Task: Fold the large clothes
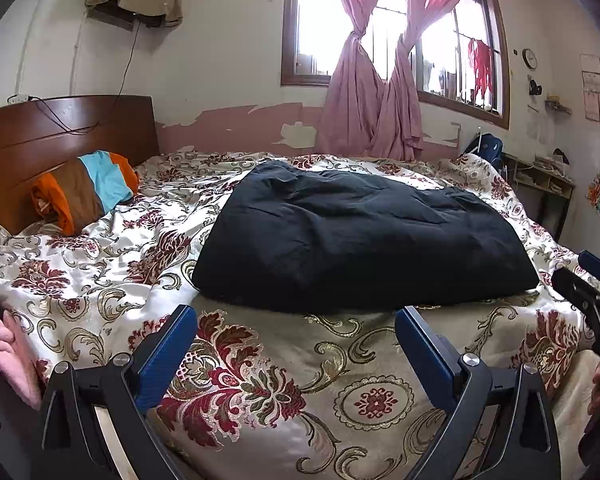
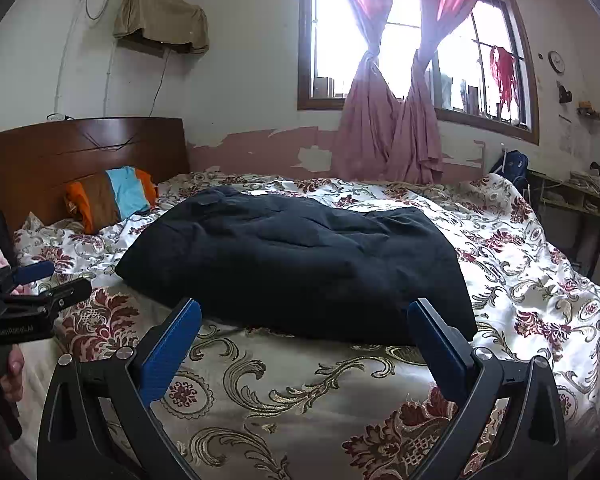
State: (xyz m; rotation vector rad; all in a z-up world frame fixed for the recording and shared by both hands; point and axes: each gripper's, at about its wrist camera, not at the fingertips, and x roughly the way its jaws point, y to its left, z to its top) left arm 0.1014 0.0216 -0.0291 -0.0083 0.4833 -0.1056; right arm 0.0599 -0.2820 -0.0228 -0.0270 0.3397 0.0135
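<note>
Black garment folded on floral bedspread; left gripper, right gripper spread, empty; "GenRobot.AI" on left gripper body.

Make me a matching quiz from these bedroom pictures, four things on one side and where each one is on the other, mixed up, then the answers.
Things:
1. dark garment
2. striped pillow
3. pink curtains
4. clock

Places:
A. on the wall right of the window
B. against the headboard
C. spread on the middle of the bed
D. tied at the window

Pairs: 1-C, 2-B, 3-D, 4-A
</note>
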